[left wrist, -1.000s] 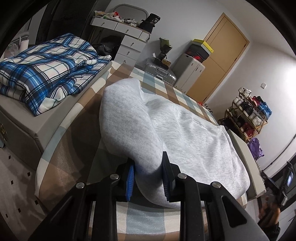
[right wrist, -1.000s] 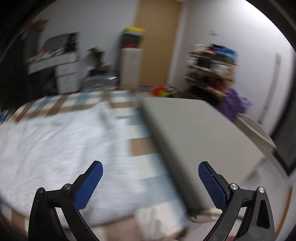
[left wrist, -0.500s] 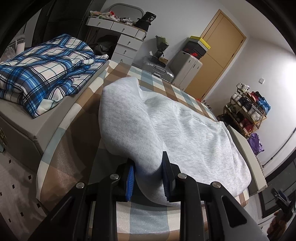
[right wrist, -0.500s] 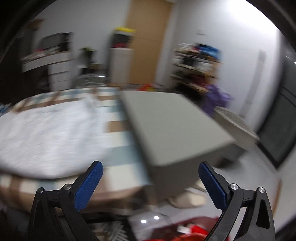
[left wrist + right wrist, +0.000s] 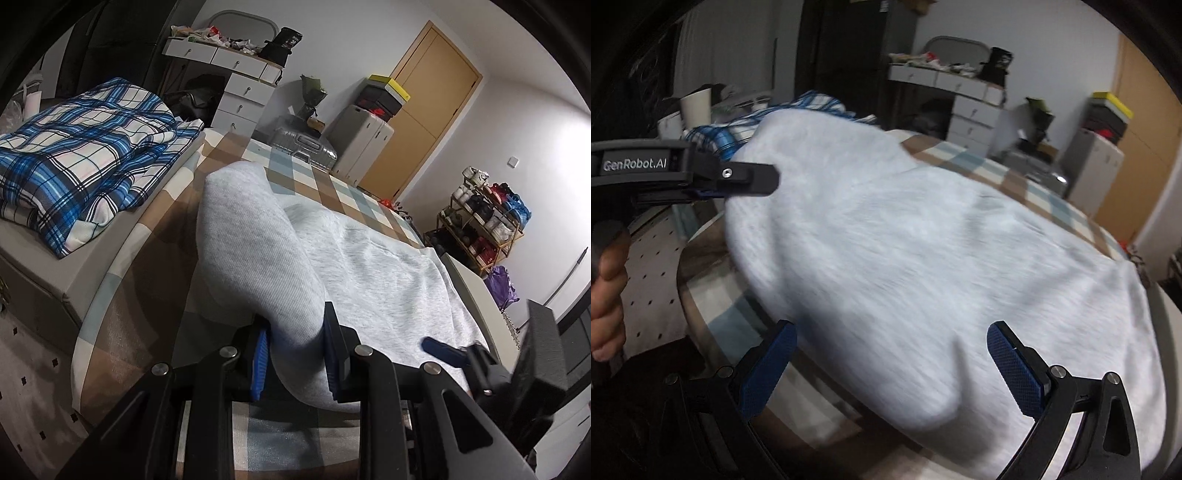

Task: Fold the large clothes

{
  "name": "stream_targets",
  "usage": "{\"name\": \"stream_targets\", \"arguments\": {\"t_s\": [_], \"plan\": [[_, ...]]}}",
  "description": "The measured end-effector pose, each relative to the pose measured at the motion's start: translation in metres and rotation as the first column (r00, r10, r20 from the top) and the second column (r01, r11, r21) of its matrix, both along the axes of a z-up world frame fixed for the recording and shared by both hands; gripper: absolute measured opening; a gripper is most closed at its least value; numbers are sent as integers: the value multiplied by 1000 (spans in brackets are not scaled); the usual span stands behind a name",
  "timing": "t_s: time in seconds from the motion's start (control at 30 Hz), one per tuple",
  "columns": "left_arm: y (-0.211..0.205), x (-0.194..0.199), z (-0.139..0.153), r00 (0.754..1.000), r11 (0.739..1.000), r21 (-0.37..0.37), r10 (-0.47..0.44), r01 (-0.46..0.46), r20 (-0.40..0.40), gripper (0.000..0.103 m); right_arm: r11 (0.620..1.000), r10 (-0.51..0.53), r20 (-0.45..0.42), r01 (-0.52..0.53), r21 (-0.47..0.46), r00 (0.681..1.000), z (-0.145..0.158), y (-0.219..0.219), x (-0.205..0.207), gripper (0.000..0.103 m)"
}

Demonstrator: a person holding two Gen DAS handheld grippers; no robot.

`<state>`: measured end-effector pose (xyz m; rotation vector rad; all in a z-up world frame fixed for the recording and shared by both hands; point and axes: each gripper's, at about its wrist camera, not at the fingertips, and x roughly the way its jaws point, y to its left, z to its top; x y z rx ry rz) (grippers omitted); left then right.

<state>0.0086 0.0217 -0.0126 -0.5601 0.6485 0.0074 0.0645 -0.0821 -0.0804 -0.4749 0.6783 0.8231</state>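
Observation:
A large light grey sweatshirt (image 5: 376,273) lies spread over the checked cover of the bed (image 5: 147,295). My left gripper (image 5: 295,354) is shut on a thick fold of the grey sweatshirt at its near edge, and the fold bulges up between the blue pads. In the right wrist view the grey sweatshirt (image 5: 923,240) fills the middle. My right gripper (image 5: 892,363) stands wide open just above its near hem, nothing between the fingers. The left gripper (image 5: 713,192) shows there at the left, held by a hand (image 5: 607,291).
A folded blue plaid blanket (image 5: 81,155) lies on a grey box at the left. White drawers (image 5: 236,88), a silver suitcase (image 5: 303,147), a grey case (image 5: 362,144) and a wooden door (image 5: 424,110) stand beyond the bed. A shoe rack (image 5: 484,229) is at the right.
My right gripper swung from facing the grey box and floor beside the bed round to the sweatshirt's near hem, and now shows in the left wrist view. The left gripper kept its hold.

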Motion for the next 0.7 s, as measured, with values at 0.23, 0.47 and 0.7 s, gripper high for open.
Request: {"name": "stream_targets", "arguments": {"t_s": [0.23,0.47,0.7], "plan": [[2,1,0,1000,1000,-23,2,-2,-3,20,998,-7,-18,6,-69,1000,-22,3,13,103],[7,-8,-6,999,996,-92,12,-15,-34,29,999,-33,-38,34,17,999,-11,-9,20,56],[12,-45,-12,999,969,-246,-25,12,-48,66,993,-48,-93,57,99,995,-1,-18,26,36]]}}
